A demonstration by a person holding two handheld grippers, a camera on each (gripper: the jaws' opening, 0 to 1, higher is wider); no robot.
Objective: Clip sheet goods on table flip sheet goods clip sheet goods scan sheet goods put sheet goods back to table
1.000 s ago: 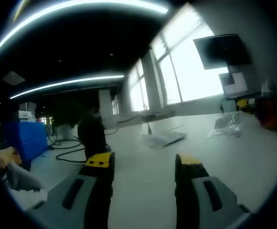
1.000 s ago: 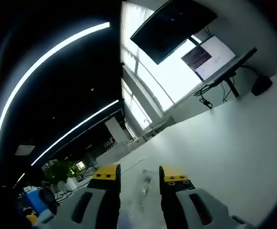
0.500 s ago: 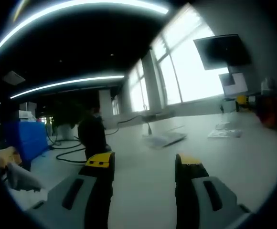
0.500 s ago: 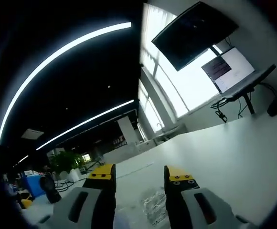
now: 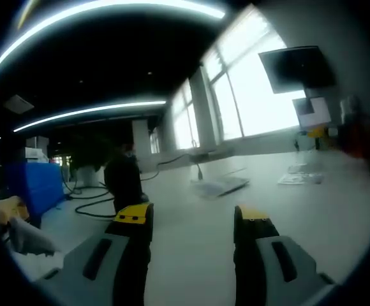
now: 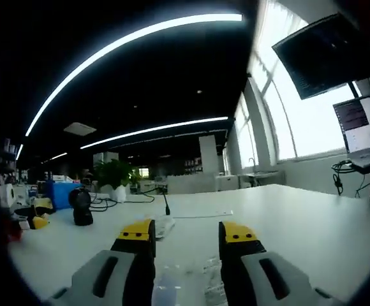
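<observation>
Right now the left gripper (image 5: 188, 220) hovers low over the white table (image 5: 191, 248), its yellow-tipped jaws spread wide with only bare tabletop between them. Far across that table, in the left gripper view, a clear sheet good (image 5: 302, 178) lies flat near the window side, and a pale flat device with a thin stalk (image 5: 218, 185) sits nearer the middle. A dark rounded object (image 5: 124, 181) stands to the left with black cables (image 5: 89, 203) looping off it, a blue bin (image 5: 37, 185) lies beyond that, and a dark wall screen (image 5: 295, 68) hangs above a smaller lit monitor (image 5: 311, 110). In the right gripper view, the right gripper (image 6: 185, 233) is released too, jaws parted, with a crinkled transparent sheet good (image 6: 188, 285) lying on the table surface (image 6: 312, 236) down between the jaw bases; whether the jaws touch it cannot be told. A small black round object (image 6: 80, 205) and a potted plant (image 6: 115, 176) stand at the table's far left, and a lit monitor (image 6: 362, 124) shows at the right under a dark screen (image 6: 328, 54).
</observation>
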